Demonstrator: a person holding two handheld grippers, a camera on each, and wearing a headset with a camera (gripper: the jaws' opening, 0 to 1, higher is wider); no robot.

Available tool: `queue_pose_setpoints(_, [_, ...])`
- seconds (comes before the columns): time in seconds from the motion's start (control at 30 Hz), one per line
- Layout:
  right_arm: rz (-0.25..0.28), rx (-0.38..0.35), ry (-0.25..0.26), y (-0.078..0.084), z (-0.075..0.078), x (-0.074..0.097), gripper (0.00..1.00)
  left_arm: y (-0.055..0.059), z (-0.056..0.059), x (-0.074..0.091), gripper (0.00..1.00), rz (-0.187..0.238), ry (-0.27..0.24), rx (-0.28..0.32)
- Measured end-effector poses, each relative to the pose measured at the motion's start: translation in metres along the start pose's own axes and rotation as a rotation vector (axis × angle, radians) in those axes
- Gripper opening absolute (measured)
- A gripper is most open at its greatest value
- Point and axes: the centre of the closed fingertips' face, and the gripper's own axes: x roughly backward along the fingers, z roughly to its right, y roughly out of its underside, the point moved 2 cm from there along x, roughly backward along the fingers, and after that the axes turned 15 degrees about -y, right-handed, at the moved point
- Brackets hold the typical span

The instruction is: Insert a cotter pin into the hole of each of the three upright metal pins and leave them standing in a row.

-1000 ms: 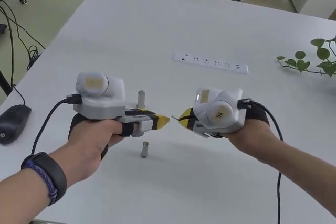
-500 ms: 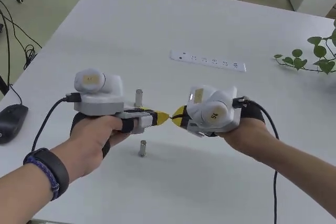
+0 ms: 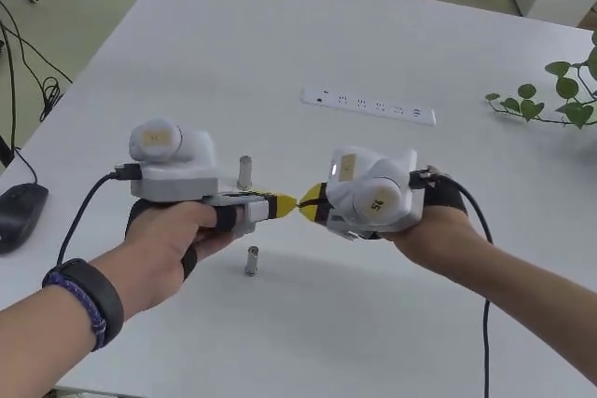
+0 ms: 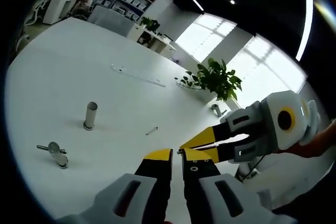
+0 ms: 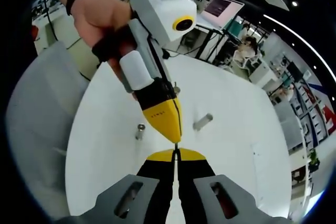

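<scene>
Head view: my left tool [image 3: 285, 204] and right tool [image 3: 306, 202] meet tip to tip at centre frame above the bench [image 3: 233, 44], with one metal pin [image 3: 245, 172] upright just behind them and a second pin [image 3: 252, 260] below. Left gripper view: my jaws stand a sliver apart, a small grey cotter pin [image 4: 180, 152] pinched at their tips, lower centre. Right gripper view: my jaws are pressed together; whether they also grip it I cannot tell
</scene>
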Motion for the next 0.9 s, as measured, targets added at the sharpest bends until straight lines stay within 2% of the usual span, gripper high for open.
queue_pose_setpoints(0.2, [0.002,0.011,0.001,-0.0023,0.0000,0.0005,0.02,0.0002,0.0028,0.0001,0.01,0.000,0.014,0.005])
queue_pose_setpoints(0.4, [0.003,0.018,0.001,-0.0034,-0.0001,0.0012,0.02,-0.0007,0.0036,0.0000,0.00,-0.003,0.024,0.037])
queue_pose_setpoints(0.9, [0.031,0.013,0.009,-0.0058,0.0006,0.0037,0.02,-0.0036,0.0050,0.0029,0.00,0.010,0.041,0.019])
